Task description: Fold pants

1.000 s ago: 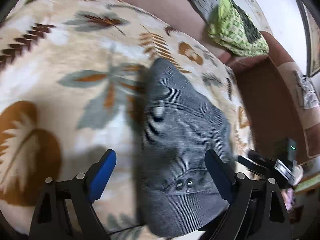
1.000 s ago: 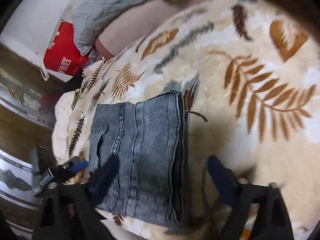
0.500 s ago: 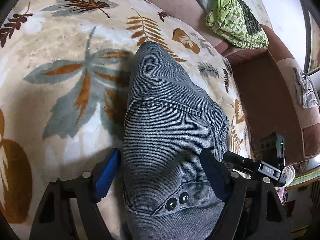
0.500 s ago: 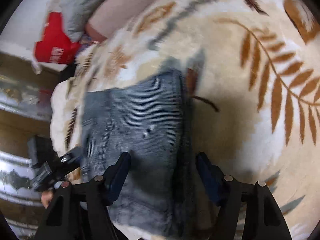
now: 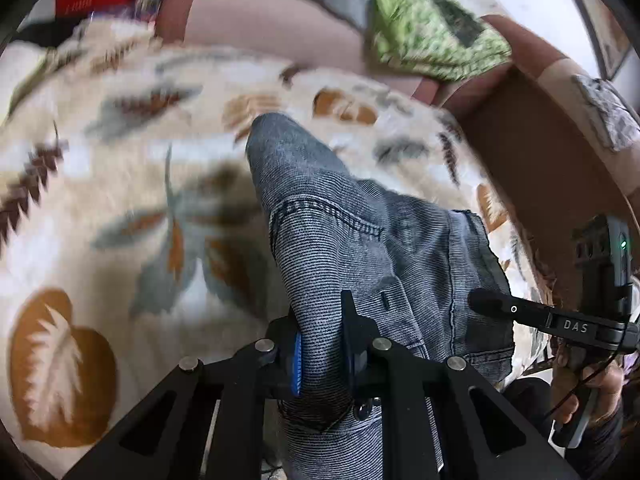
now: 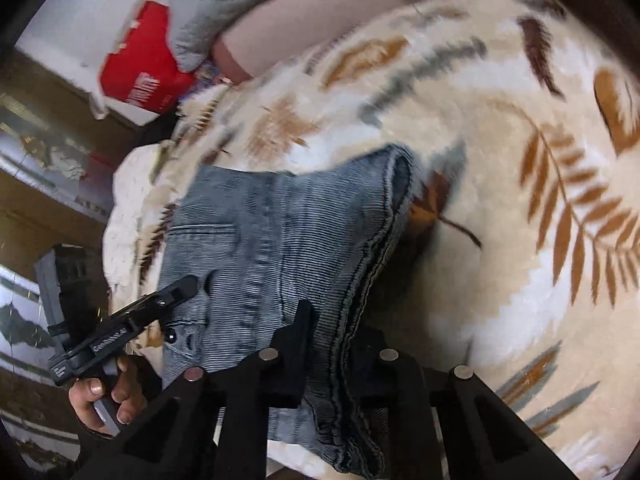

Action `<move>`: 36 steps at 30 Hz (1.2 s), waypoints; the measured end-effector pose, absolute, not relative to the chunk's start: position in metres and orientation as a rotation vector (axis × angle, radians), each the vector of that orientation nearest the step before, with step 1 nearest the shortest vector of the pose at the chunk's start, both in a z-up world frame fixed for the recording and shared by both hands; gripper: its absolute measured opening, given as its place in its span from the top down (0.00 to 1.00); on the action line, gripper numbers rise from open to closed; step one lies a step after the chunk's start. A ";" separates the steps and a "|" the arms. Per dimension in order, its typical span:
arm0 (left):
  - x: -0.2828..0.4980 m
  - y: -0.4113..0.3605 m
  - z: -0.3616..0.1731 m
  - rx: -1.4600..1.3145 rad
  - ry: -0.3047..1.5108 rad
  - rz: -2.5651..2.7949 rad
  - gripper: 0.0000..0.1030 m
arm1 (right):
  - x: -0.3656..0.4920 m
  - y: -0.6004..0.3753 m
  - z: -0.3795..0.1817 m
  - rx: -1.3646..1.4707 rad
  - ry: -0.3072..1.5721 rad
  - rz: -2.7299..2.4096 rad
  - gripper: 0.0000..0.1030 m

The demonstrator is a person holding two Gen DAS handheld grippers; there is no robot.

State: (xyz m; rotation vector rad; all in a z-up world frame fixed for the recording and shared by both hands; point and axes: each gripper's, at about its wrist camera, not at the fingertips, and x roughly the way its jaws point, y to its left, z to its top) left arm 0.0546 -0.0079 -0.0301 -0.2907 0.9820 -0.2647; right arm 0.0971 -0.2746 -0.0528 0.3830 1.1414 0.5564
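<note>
A home living room: a plush cream blanket (image 5: 100, 184) with leaf prints covers a brown sofa (image 5: 532, 152), a green patterned cloth (image 5: 432, 44) and grey cushion (image 6: 224, 4) rest on its back, beside a red bag (image 6: 140, 68).

Surface: cream fleece blanket with brown and grey leaf print (image 5: 100, 184), spread over the sofa seat.
On it: folded grey-blue corduroy pants (image 5: 360, 240), near the front edge, partly lifted.
</note>
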 end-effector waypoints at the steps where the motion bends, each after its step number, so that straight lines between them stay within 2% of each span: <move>1: 0.053 -0.006 -0.020 -0.268 0.951 -0.255 0.84 | 0.096 -0.272 -0.044 0.371 1.121 0.567 0.84; 6: 0.066 0.026 0.021 -0.262 0.849 -0.211 0.84 | 0.113 -0.251 0.004 0.341 1.010 0.626 0.84; 9: 0.084 0.043 0.027 -0.271 0.832 -0.177 0.84 | 0.142 -0.229 0.019 0.315 0.968 0.652 0.84; 12: 0.106 0.054 0.016 -0.263 0.849 -0.140 0.83 | 0.162 -0.211 0.017 0.308 0.970 0.659 0.84; 15: 0.128 0.058 -0.019 -0.267 0.920 -0.101 0.81 | 0.182 -0.195 -0.014 0.307 1.005 0.634 0.82; 16: 0.133 0.059 -0.033 -0.268 0.956 -0.072 0.72 | 0.187 -0.191 -0.032 0.314 1.043 0.619 0.80; 17: 0.139 0.059 -0.050 -0.262 1.005 -0.040 0.58 | 0.191 -0.186 -0.048 0.305 1.080 0.597 0.78; 18: 0.144 0.058 -0.066 -0.247 1.054 0.002 0.52 | 0.196 -0.181 -0.065 0.279 1.115 0.564 0.67; 19: 0.143 0.058 -0.075 -0.243 1.060 0.036 0.41 | 0.197 -0.177 -0.080 0.234 1.130 0.508 0.52; 20: 0.138 0.060 -0.076 -0.239 1.035 0.069 0.32 | 0.197 -0.175 -0.089 0.199 1.122 0.464 0.48; 22: 0.126 0.062 -0.066 -0.239 1.014 0.075 0.27 | 0.188 -0.180 -0.089 0.214 1.090 0.450 0.45; 24: 0.106 0.063 -0.049 -0.264 0.989 0.080 0.26 | 0.173 -0.187 -0.071 0.186 1.030 0.429 0.42; 26: 0.087 0.060 -0.038 -0.264 0.939 0.067 0.20 | 0.151 -0.193 -0.050 0.167 0.952 0.436 0.37; 27: 0.077 0.055 -0.033 -0.244 0.903 0.069 0.18 | 0.140 -0.194 -0.045 0.152 0.929 0.450 0.33; 29: 0.069 0.046 -0.037 -0.188 0.898 0.106 0.17 | 0.121 -0.190 -0.041 0.095 0.893 0.443 0.30; 31: 0.074 0.033 -0.060 -0.101 0.974 0.137 0.17 | 0.114 -0.184 -0.059 0.041 0.928 0.424 0.25; 33: 0.072 0.033 -0.068 -0.133 0.970 0.170 0.17 | 0.116 -0.178 -0.093 -0.034 1.037 0.400 0.25; 36: 0.063 0.034 -0.048 -0.147 0.948 0.183 0.17 | 0.107 -0.193 -0.078 0.035 1.007 0.385 0.24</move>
